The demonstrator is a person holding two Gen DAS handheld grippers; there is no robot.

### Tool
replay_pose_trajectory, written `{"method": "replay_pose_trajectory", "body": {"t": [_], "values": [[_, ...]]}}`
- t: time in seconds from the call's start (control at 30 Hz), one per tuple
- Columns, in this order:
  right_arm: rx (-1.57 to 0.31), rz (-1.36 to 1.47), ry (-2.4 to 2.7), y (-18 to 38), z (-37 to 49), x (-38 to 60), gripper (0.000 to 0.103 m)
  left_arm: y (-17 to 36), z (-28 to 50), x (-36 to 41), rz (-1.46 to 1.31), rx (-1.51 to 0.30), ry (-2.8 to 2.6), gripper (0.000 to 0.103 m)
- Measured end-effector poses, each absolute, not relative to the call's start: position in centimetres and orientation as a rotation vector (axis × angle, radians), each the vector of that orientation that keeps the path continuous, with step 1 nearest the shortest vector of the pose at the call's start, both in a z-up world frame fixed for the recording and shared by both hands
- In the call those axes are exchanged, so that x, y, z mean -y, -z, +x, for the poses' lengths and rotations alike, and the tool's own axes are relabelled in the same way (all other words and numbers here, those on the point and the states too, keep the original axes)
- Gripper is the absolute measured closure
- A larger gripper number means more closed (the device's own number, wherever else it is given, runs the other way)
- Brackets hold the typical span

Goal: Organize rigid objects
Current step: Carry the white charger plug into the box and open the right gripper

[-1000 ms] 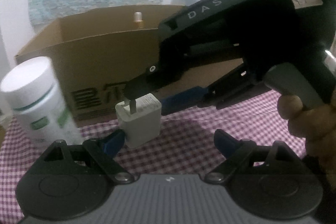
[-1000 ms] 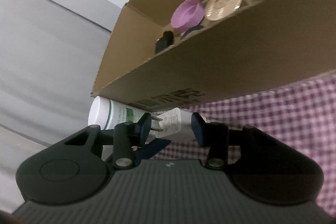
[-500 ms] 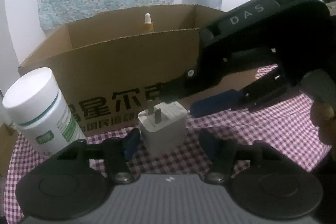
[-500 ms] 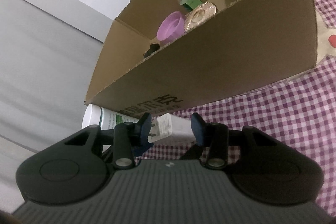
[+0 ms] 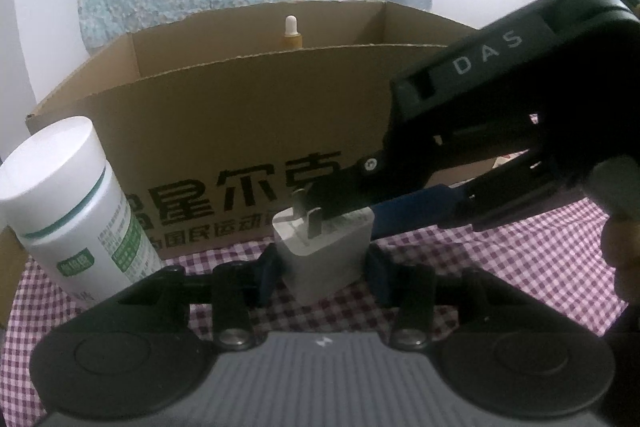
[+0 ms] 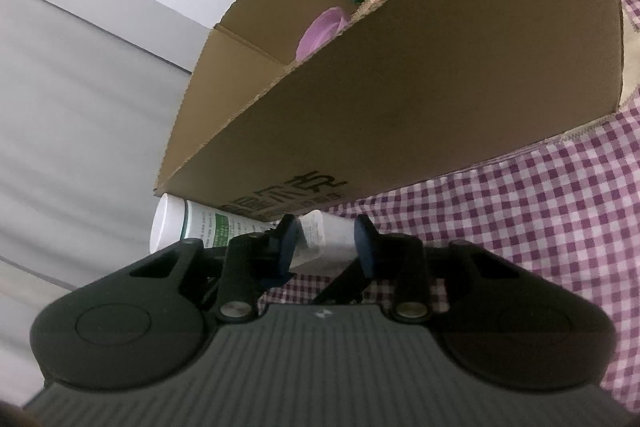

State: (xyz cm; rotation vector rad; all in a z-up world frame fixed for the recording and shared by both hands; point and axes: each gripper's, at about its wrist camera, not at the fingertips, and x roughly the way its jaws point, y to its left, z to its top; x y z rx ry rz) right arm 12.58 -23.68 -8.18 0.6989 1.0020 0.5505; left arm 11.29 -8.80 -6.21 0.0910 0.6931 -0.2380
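The white plug adapter [image 5: 326, 253] stands on the checked cloth of the surface [image 5: 500, 267], just in front of the cardboard box [image 5: 248, 131], its two metal prongs pointing up. By its look it is a small hard plastic block: light, stiff, and smooth enough to slip, so the flat side faces are the place to grip, not the thin prongs.

Both tools are at it. The left gripper [image 5: 323, 267] has its fingers [image 5: 269, 271] partly closed on either side of the body, close to its faces or just touching; whether they press cannot be told. The right gripper [image 6: 326, 241] reaches in from the side, its upper finger lying over the adapter's top by the prongs, its fingers likewise bracketing the adapter at a narrow gap. A white bottle [image 5: 68, 203] with a green label stands just beside it.
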Motion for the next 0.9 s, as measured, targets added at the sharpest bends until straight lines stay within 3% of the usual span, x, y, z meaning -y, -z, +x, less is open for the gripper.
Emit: {"method": "replay_pose_trajectory", "body": {"t": [0.27,0.57,0.73,0.9], "values": [[-0.982,0.691,-0.549,6.5,11.4,24.1,0.073,4.7,9.5,9.0,0.083,-0.674,0.247,0.056],[-0.804,0.634,-0.634,-1.0,9.9,24.4,0.072,-2.6,8.2,9.2,0.097,-0.528,0.214,0.056],[-0.724,0.566,-0.648,-5.3,11.5,25.1,0.072,-6.2,11.1,9.8,0.081,-0.510,0.233,0.056],[-0.763,0.557,-0.622,-6.2,15.3,26.3,0.071,-6.6,15.7,10.1,0.007,-0.612,0.272,0.056]]}}
